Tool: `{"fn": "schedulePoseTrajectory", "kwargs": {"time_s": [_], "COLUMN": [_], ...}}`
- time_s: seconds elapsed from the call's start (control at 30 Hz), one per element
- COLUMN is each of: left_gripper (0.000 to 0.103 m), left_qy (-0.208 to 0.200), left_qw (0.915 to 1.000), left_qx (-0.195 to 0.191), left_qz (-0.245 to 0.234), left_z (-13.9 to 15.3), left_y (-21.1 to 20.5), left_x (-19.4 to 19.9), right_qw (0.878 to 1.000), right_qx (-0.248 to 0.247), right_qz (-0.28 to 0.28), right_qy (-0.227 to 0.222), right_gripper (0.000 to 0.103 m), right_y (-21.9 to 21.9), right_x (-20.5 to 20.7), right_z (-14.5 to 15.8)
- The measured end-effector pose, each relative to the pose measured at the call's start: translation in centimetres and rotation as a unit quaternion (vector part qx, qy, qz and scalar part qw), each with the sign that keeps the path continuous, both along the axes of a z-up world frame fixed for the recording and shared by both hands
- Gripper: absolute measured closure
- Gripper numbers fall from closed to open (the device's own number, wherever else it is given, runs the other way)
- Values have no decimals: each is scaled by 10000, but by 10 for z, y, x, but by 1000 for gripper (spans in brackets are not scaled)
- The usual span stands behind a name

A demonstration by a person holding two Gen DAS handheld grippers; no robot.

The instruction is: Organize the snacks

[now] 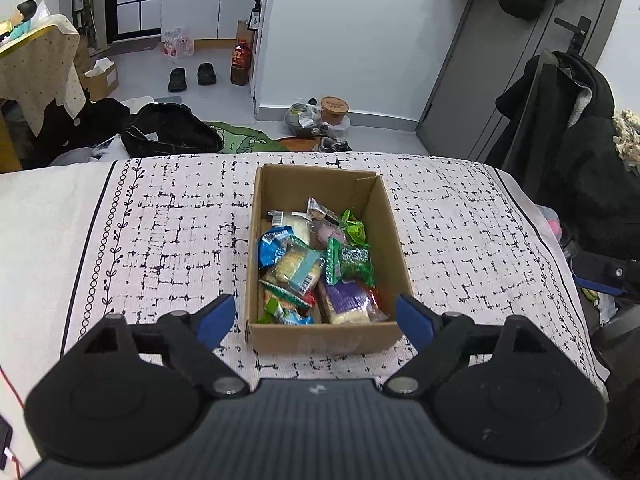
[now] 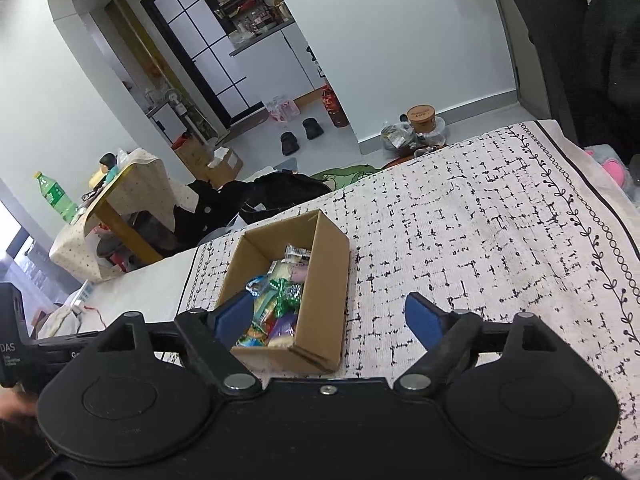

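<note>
Closest to us, our left gripper (image 1: 316, 318) has its blue-padded fingers spread wide with nothing between them, hanging just short of the near wall of the cardboard box (image 1: 320, 342), which sits squarely ahead in the left wrist view. Over on the other side, our right gripper (image 2: 330, 318) is just as wide apart and just as bare, and from there we see the same box (image 2: 320, 280) off toward its left finger, the near corner facing us. The box rests on the white cloth with black dashes (image 1: 168, 232), roughly mid-width, and inside we've got a jumble of snack packets (image 1: 316, 264): a purple one (image 1: 348, 298) at the near end, green ones (image 1: 352, 258) along the right wall, a blue one (image 1: 270, 246) by the left wall, all piled loosely over each other. Beyond the cloth's far edge, a black bag (image 1: 168, 130) lies on the floor, and farther back a pair of dark slippers (image 1: 192, 77) sits near a doorway.
</note>
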State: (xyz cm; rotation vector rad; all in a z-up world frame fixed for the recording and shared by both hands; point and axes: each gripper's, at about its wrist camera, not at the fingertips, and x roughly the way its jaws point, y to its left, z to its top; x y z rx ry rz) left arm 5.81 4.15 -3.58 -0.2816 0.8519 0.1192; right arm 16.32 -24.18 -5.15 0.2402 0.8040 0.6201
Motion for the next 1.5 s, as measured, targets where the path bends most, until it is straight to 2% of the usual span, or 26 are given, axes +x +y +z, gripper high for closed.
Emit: {"fn": "schedulePoseTrajectory", "kwargs": {"time_s": [0.33, 0.43, 0.73, 0.9, 1.03, 1.5], "left_gripper": [4, 0, 0, 0, 0, 0], "left_qy": [-78, -136, -239, -250, -270, -197], "left_qw": [9999, 9998, 9996, 9997, 9996, 9998], "left_qx": [73, 121, 125, 71, 82, 24], "left_qz": [-14, -47, -14, 0, 20, 57], "left_z": [14, 21, 33, 36, 37, 35], "left_y": [-12, -17, -29, -35, -39, -49], "left_x": [-19, -24, -37, -45, -48, -48], "right_qw": [9998, 9996, 9992, 9990, 9994, 9989], "right_qx": [-125, -181, -255, -292, -48, -182], "right_qz": [53, 108, 194, 219, 332, 414], "right_qy": [-153, -193, -257, -255, -33, -139], "right_gripper": [0, 0, 0, 0, 0, 0], "right_y": [-18, -21, -28, -31, -33, -27], "right_x": [-16, -22, -38, -43, -45, -49], "right_z": [11, 16, 21, 20, 21, 25]}}
